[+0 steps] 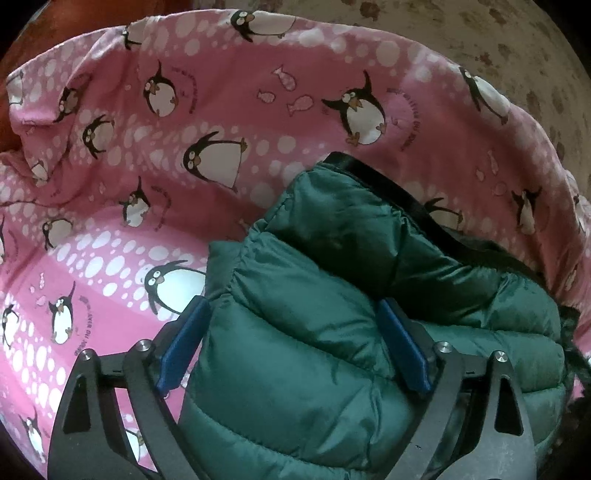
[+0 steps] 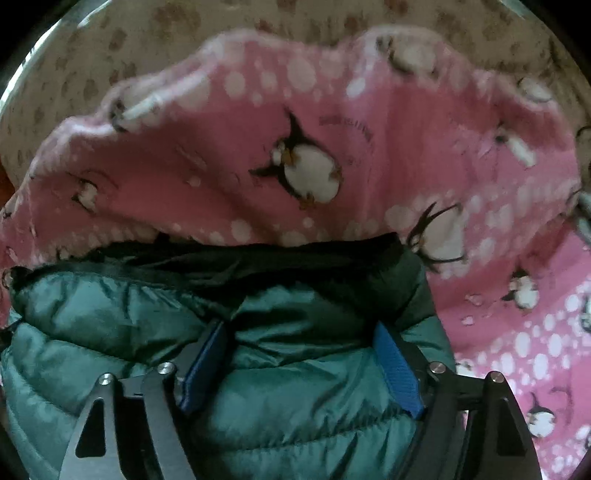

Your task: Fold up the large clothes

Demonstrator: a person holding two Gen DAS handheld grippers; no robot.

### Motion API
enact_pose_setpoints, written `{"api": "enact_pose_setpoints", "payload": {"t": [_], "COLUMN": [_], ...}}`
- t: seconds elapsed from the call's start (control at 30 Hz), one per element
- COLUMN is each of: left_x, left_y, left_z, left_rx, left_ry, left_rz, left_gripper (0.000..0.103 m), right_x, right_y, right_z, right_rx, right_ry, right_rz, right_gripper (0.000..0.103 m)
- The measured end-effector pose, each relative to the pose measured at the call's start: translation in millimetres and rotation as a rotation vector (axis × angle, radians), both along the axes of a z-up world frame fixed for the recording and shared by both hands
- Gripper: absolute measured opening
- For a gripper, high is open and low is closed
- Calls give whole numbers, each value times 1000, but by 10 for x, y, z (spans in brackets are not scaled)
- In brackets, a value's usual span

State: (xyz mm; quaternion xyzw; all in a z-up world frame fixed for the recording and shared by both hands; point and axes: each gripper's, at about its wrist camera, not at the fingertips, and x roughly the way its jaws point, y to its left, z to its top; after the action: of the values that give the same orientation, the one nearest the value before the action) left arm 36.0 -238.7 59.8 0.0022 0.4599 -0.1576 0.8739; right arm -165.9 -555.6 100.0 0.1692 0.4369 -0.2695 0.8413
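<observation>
A dark green puffer jacket (image 1: 332, 280) with a black lining edge lies bunched on a pink penguin-print sheet (image 1: 155, 110). My left gripper (image 1: 295, 325) has its blue pads wide apart, with a thick fold of the jacket bulging between them. In the right wrist view the same jacket (image 2: 110, 321) fills the lower half. My right gripper (image 2: 303, 347) also has its blue pads spread around a thick fold of it. The sheet (image 2: 332, 110) lies behind.
Beyond the sheet's far edge is a beige floor with brown blotches (image 1: 498, 44), also seen in the right wrist view (image 2: 92, 62). A reddish-brown surface (image 1: 92, 14) shows at the top left. The sheet is rumpled at its left side.
</observation>
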Motion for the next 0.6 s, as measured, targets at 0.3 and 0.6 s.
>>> {"api": "enact_pose_setpoints", "payload": {"t": [0.3, 0.6], "left_x": [-98, -113], "left_y": [86, 71], "left_z": [28, 38], "left_rx": [-13, -4], "left_ry": [7, 2], "left_rz": [1, -21], "left_gripper": [92, 92], "right_x": [183, 878], "right_y": [893, 1234], "right_z": [632, 266], "right_rx": [-6, -22], "right_ry": [-150, -38], "right_rz": [280, 371], "right_gripper": [77, 73]}}
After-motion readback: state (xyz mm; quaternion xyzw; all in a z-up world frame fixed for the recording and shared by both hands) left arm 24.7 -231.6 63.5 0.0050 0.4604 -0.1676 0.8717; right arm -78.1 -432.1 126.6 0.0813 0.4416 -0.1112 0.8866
